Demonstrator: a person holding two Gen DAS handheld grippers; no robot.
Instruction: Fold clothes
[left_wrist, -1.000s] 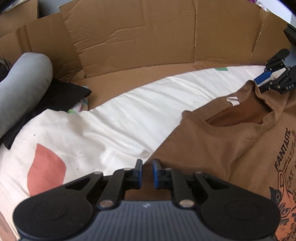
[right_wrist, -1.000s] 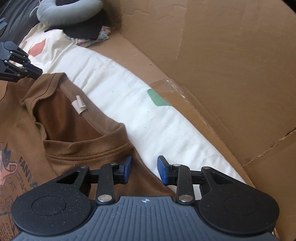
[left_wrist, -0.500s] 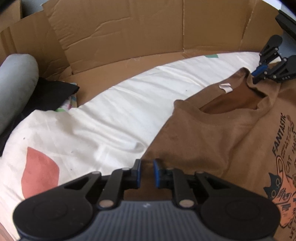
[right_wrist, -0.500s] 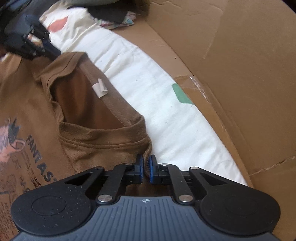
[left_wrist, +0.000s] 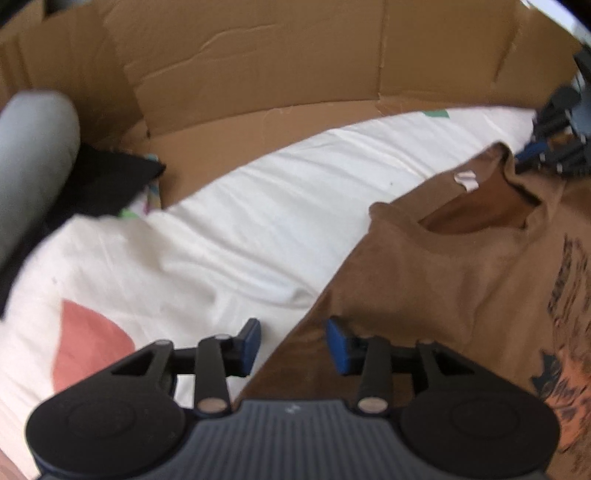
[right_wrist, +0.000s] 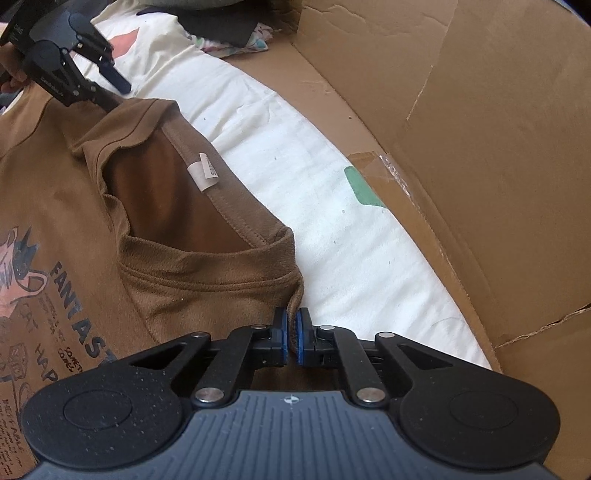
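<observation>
One soft, light brown T-shirt (right_wrist: 155, 295) is lying limp; right gripper (right_wrist: 290, 334) is pinching its shoulder seam, while left gripper (left_wrist: 291, 341), jaws just opening, is straddling the other shoulder unclamped.

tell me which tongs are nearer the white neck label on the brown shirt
Right, though not by much. The right tongs pinch the shoulder edge just past the collar holding the label; the left tongs stand open at the far shoulder edge.

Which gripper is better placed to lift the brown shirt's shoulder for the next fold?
Right. The right gripper is shut on the brown shirt at its shoulder beside the collar. The left gripper has just been opening; its fingers straddle the shirt's edge without pinching it.
</observation>
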